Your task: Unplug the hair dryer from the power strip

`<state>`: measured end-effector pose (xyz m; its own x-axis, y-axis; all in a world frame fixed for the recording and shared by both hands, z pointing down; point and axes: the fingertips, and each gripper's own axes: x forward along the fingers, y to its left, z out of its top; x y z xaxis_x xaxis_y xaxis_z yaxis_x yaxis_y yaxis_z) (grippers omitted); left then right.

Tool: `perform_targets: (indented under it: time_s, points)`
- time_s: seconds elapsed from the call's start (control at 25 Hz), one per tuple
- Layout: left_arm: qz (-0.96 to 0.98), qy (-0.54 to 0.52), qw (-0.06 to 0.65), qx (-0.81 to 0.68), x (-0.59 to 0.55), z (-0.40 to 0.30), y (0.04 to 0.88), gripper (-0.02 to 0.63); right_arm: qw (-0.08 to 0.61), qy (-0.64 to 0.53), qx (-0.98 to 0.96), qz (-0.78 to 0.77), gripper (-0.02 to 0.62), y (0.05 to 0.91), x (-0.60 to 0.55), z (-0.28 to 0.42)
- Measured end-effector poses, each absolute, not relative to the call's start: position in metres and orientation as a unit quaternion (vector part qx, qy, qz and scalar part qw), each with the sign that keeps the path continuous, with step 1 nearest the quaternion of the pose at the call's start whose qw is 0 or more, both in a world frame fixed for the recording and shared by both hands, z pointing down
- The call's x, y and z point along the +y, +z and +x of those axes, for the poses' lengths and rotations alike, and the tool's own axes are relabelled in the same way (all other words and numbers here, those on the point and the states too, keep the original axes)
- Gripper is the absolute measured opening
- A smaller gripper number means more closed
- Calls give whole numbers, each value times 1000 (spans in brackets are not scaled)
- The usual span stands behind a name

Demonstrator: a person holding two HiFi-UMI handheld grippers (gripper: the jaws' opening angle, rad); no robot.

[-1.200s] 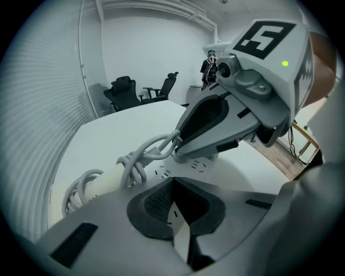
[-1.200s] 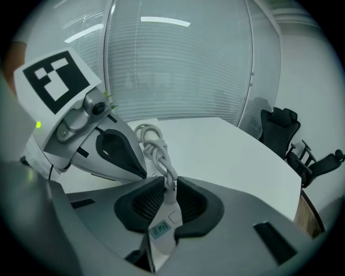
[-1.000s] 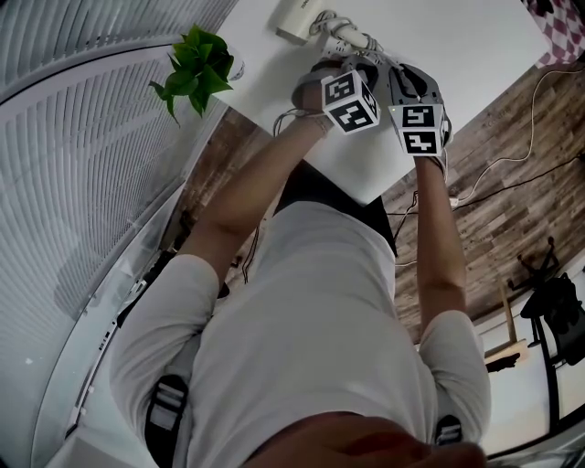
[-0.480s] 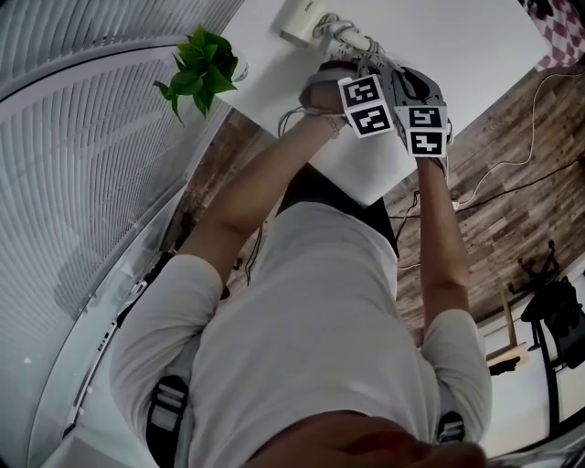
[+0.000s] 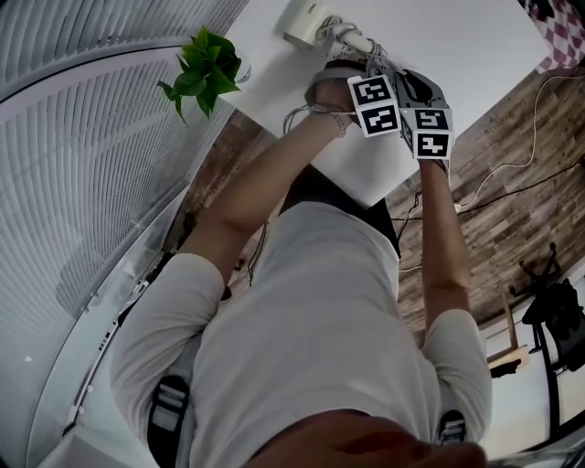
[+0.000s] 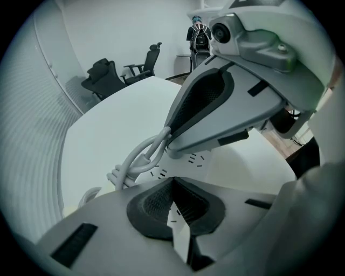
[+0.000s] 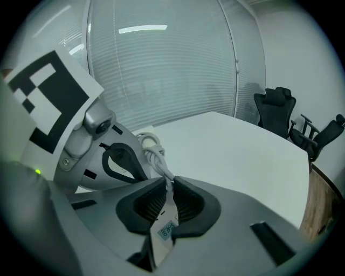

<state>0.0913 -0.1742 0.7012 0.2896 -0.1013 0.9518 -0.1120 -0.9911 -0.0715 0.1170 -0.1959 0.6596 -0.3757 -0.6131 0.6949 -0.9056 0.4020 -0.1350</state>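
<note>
The white power strip (image 6: 197, 159) lies on the white table (image 5: 457, 37), its slot marks showing just past my left gripper (image 6: 172, 180). That gripper is shut on the strip's near edge, and a white wedge shows between its pads. My right gripper (image 7: 166, 183) is shut on a white plug piece with a small printed label (image 7: 166, 230). From its tips a white cord runs into a tied cable bundle (image 7: 151, 146). In the head view both marker cubes (image 5: 377, 105) (image 5: 430, 130) sit side by side and hide the jaws. The hair dryer itself is out of sight.
A potted green plant (image 5: 203, 71) stands at the table's left edge. The strip's cream far end (image 5: 304, 20) and coiled cord (image 5: 352, 38) lie beyond the hands. Thin cables (image 5: 498, 169) cross the wood floor. Black office chairs (image 6: 108, 78) (image 7: 280, 110) stand past the table.
The left gripper's marker cube has rolled and shifted right until it sits against the right gripper's cube. The right gripper has stayed in place.
</note>
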Motion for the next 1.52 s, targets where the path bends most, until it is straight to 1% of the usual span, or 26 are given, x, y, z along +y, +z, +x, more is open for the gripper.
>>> perform_targets:
  time_s: [0.16,0.24,0.28,0.36,0.64,1.04,1.52]
  points:
    - [798,599,2,-66,-174,91,703,29,266,252,-796,482,63,652,-197,116]
    - [799,597,6,-64,-174,92,702,28,237,230,-807,489,64,623,-207,117]
    - [801,595,8,-63,-175,94,702,28,234,219,-809,492,64,608,-215,118]
    - [803,592,16,-65,-177,92,701,28,238,219,-807,494,64,599,-224,119]
    - [806,587,26,-70,-175,92,700,29,249,239,-804,484,64,618,-203,123]
    - [805,588,20,-75,-175,92,699,29,278,221,-806,474,64,620,-210,132]
    - [805,588,16,-76,-174,93,697,29,329,179,-803,464,64,620,-245,156]
